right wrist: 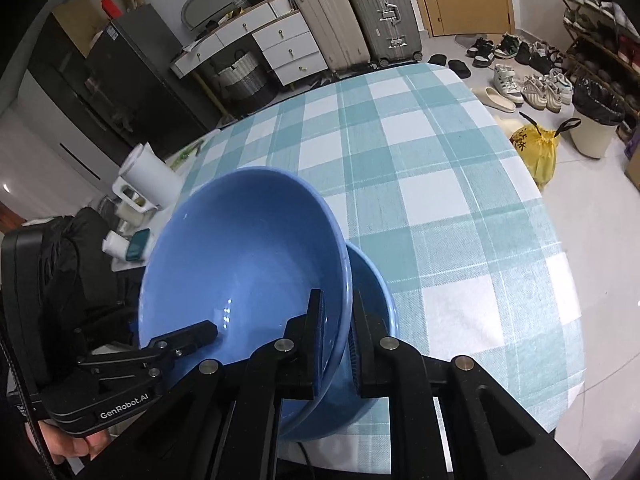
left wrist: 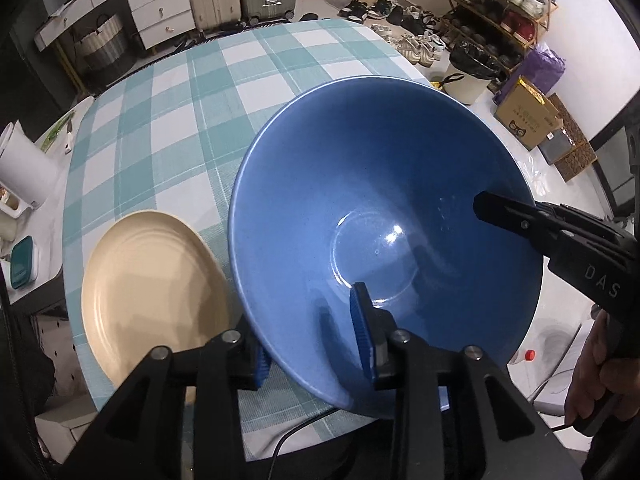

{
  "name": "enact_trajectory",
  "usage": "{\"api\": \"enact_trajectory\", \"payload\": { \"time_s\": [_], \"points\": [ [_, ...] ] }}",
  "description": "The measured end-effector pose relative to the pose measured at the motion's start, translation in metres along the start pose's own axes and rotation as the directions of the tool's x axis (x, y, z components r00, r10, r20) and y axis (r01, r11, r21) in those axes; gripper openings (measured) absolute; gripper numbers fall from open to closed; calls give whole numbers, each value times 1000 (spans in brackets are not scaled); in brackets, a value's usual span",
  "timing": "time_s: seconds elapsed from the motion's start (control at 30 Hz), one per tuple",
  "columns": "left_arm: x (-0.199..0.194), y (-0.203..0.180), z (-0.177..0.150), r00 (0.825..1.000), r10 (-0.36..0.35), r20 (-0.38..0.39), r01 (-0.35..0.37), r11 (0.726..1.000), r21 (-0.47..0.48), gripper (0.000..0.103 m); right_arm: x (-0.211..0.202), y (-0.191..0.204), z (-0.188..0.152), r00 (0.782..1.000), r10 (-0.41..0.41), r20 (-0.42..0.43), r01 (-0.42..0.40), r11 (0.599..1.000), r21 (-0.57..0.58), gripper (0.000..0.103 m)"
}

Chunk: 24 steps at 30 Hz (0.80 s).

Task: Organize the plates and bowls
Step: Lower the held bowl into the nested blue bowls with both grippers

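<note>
Blue-padded left tongs [left wrist: 310, 348] fill the foot of the left wrist view, spread astride the near rim of the upper blue bowl [left wrist: 360, 180]. One pad is outside the wall. The other is inside and looks to stand off it, so nothing is pinched.

From the right wrist view, the right tongs [right wrist: 338, 344] are pressed together on the same bowl's wall, one finger inside and one outside. That bowl is tilted and sits partly inside the lower blue bowl [right wrist: 376, 288], which rests on the checked worktop [right wrist: 440, 160] near its front edge. The outer finger dips into the lower bowl.

Only the left wrist view shows the beige plate [left wrist: 152, 280], flat on the worktop just left of the bowls, its right edge hidden behind the upper bowl. Only the right wrist view shows the lower bowl clearly; in the other view the upper bowl covers it.

Beyond the worktop are a white jug [right wrist: 148, 176], a yellow bag [right wrist: 538, 148] on the floor and a shoe rack [left wrist: 500, 12].

Counted: two blue bowls, one plate, two suitcases [right wrist: 332, 20].
</note>
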State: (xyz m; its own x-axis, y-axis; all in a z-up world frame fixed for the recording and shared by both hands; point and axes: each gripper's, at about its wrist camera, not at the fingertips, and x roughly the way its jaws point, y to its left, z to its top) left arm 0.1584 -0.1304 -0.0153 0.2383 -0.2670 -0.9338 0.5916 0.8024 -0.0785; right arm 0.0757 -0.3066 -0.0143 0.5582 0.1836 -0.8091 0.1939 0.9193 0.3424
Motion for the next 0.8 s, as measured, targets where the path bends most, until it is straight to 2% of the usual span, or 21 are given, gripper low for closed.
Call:
{"api": "enact_trajectory", "payload": {
  "time_s": [0.17,0.27,0.43,0.6,0.8],
  "points": [
    [10,-4,-8,1000,30,6,-30,999,15,32,8,4,-12,999,-47,5,47,997,-63,13],
    [15,-9,-12,996,81,23,-81,996,42,32,11,5,-17,998,-62,19,63,994,-89,13],
    [23,-13,-18,992,120,31,-122,990,77,32,16,7,-22,996,-88,27,90,988,-124,15],
    [33,-16,-24,987,153,41,-156,983,97,32,16,14,-31,989,-132,69,143,971,-193,16],
    [42,-15,-27,990,136,28,-138,986,91,36,11,6,-34,988,-117,102,135,973,-189,17]
  ]
}}
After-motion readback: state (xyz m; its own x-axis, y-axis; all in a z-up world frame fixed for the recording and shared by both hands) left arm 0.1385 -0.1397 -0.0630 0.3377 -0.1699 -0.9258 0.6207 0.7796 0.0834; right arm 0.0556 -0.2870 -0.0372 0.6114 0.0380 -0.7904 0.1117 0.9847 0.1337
